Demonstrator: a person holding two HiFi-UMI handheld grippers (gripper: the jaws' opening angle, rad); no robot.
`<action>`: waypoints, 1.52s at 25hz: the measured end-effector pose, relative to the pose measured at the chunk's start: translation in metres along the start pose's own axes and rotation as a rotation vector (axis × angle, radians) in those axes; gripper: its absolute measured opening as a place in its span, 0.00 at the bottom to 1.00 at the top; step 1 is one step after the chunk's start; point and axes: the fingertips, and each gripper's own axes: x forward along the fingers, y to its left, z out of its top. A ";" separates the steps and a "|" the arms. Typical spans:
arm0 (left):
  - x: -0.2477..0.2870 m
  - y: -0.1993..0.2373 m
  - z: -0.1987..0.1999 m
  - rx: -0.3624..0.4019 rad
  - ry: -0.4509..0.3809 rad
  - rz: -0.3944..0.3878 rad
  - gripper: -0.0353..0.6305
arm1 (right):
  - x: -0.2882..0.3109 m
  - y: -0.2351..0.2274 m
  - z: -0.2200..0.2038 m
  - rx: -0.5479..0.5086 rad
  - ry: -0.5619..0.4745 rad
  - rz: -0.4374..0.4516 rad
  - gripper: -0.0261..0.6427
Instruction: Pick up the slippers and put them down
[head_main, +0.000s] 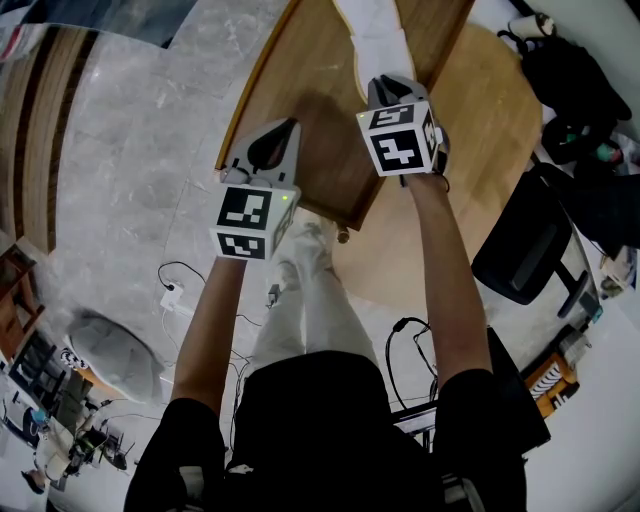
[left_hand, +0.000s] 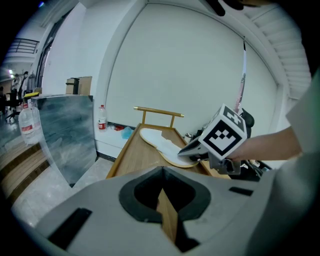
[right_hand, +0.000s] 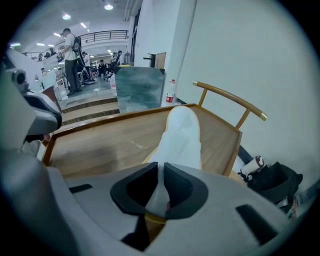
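A pair of white slippers (head_main: 380, 40) with a tan sole edge lies stacked on a low wooden tray (head_main: 300, 100). The slippers (right_hand: 182, 135) run away from my right gripper (right_hand: 162, 172), whose pads pinch the near end of the white upper. From the left gripper view, that right gripper (left_hand: 197, 148) meets the slippers (left_hand: 162, 142) at their near end. My left gripper (head_main: 272, 145) hovers over the tray's near left part, apart from the slippers. Its jaws (left_hand: 162, 175) stand together with nothing between them, only wood showing below.
The tray has raised side rails and a brass-coloured handle bar (right_hand: 230, 97) at its far end. It rests on a round wooden platform (head_main: 490, 130). A black chair (head_main: 530, 240) and a black bag (head_main: 570, 80) stand to the right. Cables (head_main: 175, 290) lie on the grey floor.
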 end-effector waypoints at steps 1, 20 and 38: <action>-0.001 -0.001 0.001 0.000 -0.003 0.001 0.06 | -0.001 0.000 0.000 0.000 0.000 -0.001 0.09; -0.015 -0.009 0.011 0.016 -0.025 -0.007 0.06 | -0.029 -0.001 0.007 -0.017 -0.042 -0.030 0.04; -0.071 -0.024 0.027 0.045 -0.065 0.007 0.06 | -0.096 0.027 0.014 -0.030 -0.104 -0.037 0.04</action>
